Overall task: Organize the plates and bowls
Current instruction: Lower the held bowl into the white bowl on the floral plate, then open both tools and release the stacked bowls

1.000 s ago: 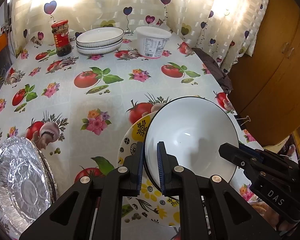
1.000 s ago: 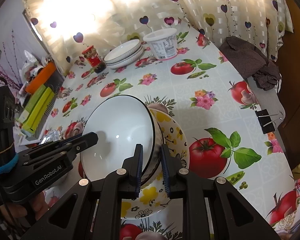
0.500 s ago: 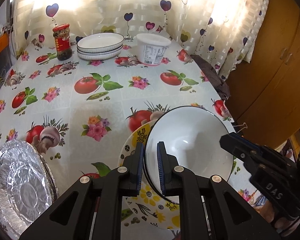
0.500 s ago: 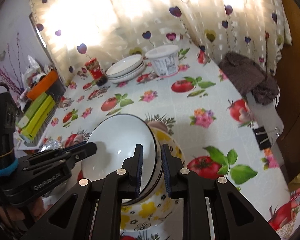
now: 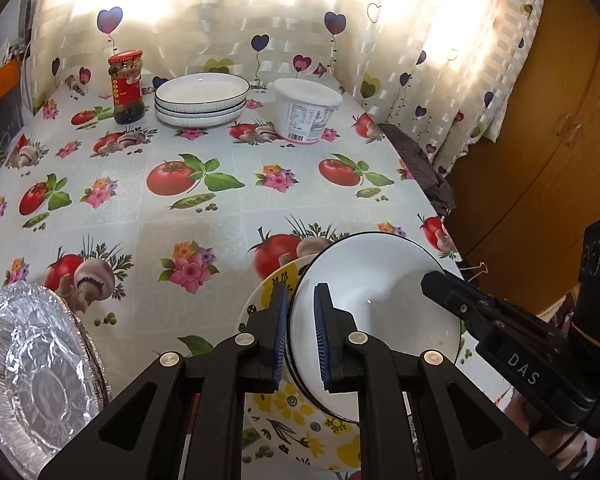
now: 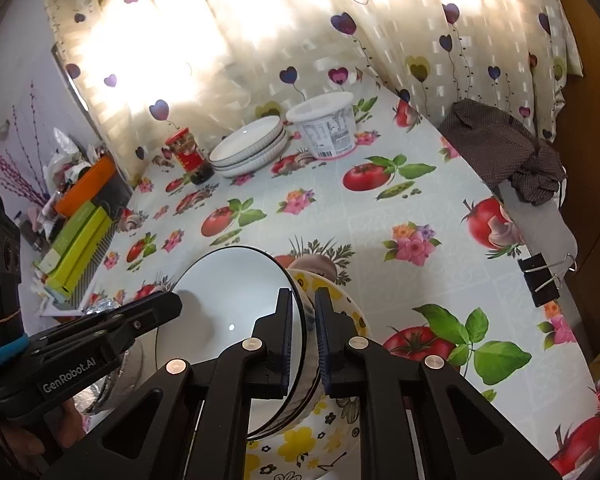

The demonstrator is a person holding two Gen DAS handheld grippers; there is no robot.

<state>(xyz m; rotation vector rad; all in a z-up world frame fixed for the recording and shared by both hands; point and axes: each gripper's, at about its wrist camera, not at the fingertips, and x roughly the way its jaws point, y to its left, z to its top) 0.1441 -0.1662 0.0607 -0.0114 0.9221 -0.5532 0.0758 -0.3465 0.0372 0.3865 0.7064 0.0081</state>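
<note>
Heart-patterned curtains hung behind a table under a tablecloth (image 5: 220, 220) printed with tomatoes and flowers. Seen from the left wrist, the left gripper (image 5: 300, 336) had its pads clamped on the near rim of one white bowl (image 5: 380, 300) at lower centre, tilted above one yellow-flowered plate (image 5: 296, 412); the right gripper entered from the lower right at the bowl's far rim. Three white dishes (image 5: 200, 98) sat stacked at upper centre, with one red-lidded jar (image 5: 126, 86) to their left and one white tub (image 5: 306, 110) to their right, while foil trays (image 5: 32, 376) lay at lower left. From the right wrist, the right gripper (image 6: 303, 340) was closing with the bowl's rim between its pads, the white bowl (image 6: 228, 292) at lower centre over the flowered plate (image 6: 300, 440). One binder clip (image 6: 540, 280) sat at the table's right edge, one dark cloth (image 6: 504, 148) at upper right.
</note>
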